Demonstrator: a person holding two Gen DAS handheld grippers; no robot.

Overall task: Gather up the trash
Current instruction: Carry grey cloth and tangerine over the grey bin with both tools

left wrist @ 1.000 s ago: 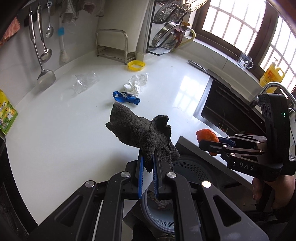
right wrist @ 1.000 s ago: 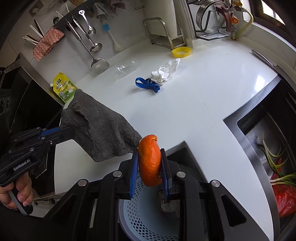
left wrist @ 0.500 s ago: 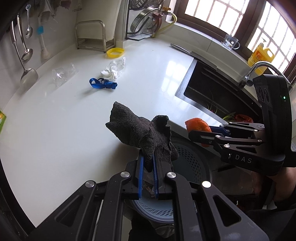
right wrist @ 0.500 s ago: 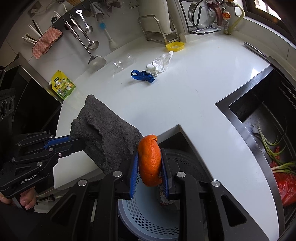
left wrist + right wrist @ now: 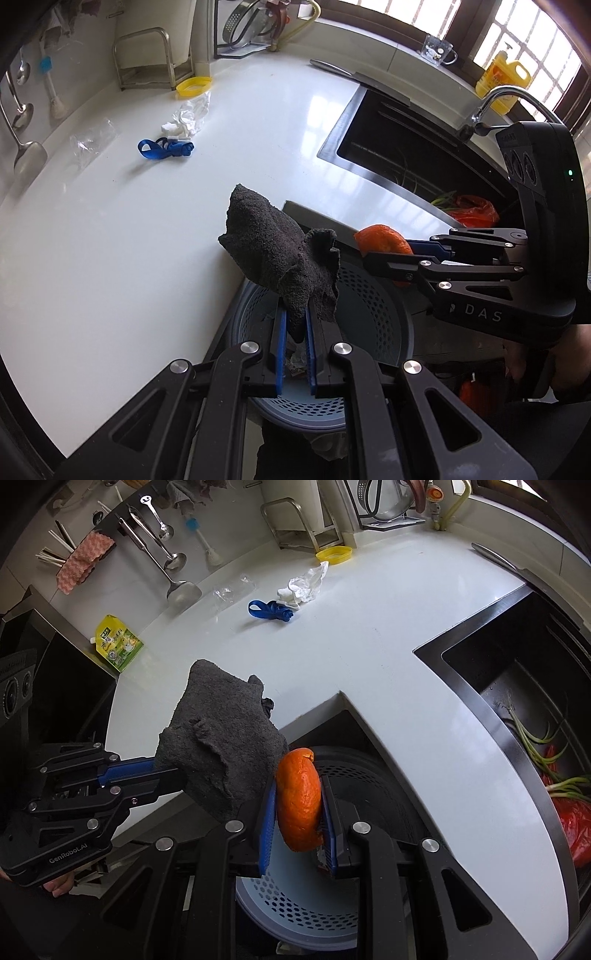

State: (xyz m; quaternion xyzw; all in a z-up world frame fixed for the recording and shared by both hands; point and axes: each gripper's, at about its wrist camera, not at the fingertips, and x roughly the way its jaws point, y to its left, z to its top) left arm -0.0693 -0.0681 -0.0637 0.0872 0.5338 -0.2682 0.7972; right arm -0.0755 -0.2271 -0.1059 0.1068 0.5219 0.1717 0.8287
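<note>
Two pieces of trash are hanging over the bin (image 5: 295, 904) at once. The left gripper (image 5: 295, 332) is pinching a dark rag (image 5: 277, 258) with its jaws pressed nearly together on a fold of the cloth, and the right gripper (image 5: 299, 801) is pinching an orange peel (image 5: 298, 797) between jaws set just wide enough to take its thickness.

Over the last second both grippers have been drifting off the white surface (image 5: 110, 240) and sinking toward the bin, so that the perforated basket, which earlier showed only as a sliver below the jaws, is now filling the space under both loads. The surface's edge is sliding back behind the rag. Neither grip has altered on the way.

This is putting the carry close to its end, as I judge it: both items are sitting above the bin's mouth, and letting go is the step that seems to be coming. The rag is wide and floppy, so it may catch on the rim if dropped off-centre.

More trash is waiting well apart on the surface: a blue strap (image 5: 271, 610), crumpled white paper (image 5: 303, 585) just beside it, clear plastic wrap (image 5: 231, 590) and a yellow ring (image 5: 334, 555) farther back.
</note>
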